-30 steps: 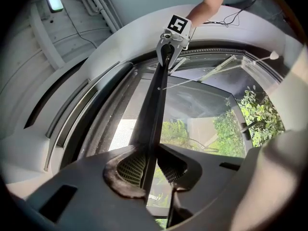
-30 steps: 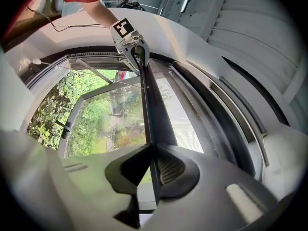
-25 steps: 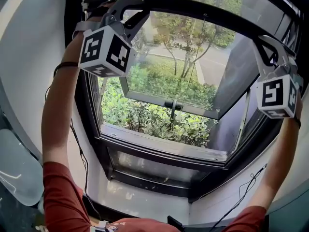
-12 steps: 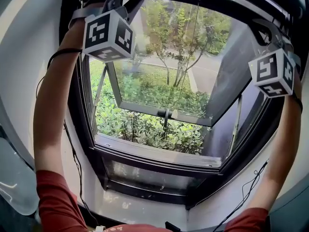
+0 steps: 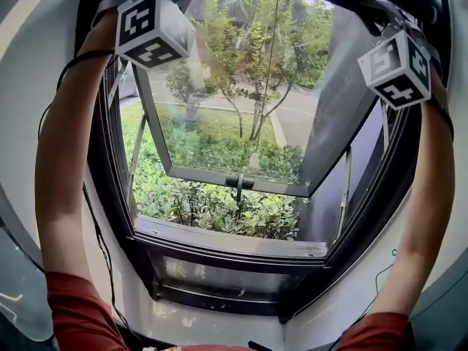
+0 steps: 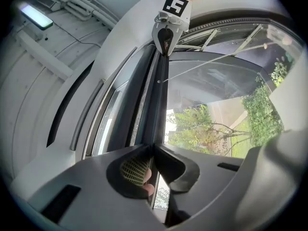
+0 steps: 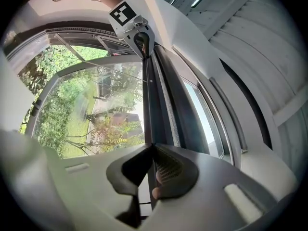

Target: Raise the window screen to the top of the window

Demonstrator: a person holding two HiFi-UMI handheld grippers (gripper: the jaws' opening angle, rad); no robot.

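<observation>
Clamping the left end of the window screen's bar (image 6: 156, 95), the left tongs (image 6: 153, 147), whose jaws have just been closing, pinch only its thin edge up near 12 o'clock of the window (image 5: 110, 189). The right tongs (image 7: 151, 147) grip the right end likewise; a slipping pinch or uneven lift could tilt, jam or drop the bar.

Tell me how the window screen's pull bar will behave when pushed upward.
Probably stiff: the pull bar runs straight, without sag, from the left gripper, whose fingers have just been closing on it, to the right gripper. It looks slim and smooth, so it could slip. Held near both ends, it may skew and bind if one side leads.
</observation>
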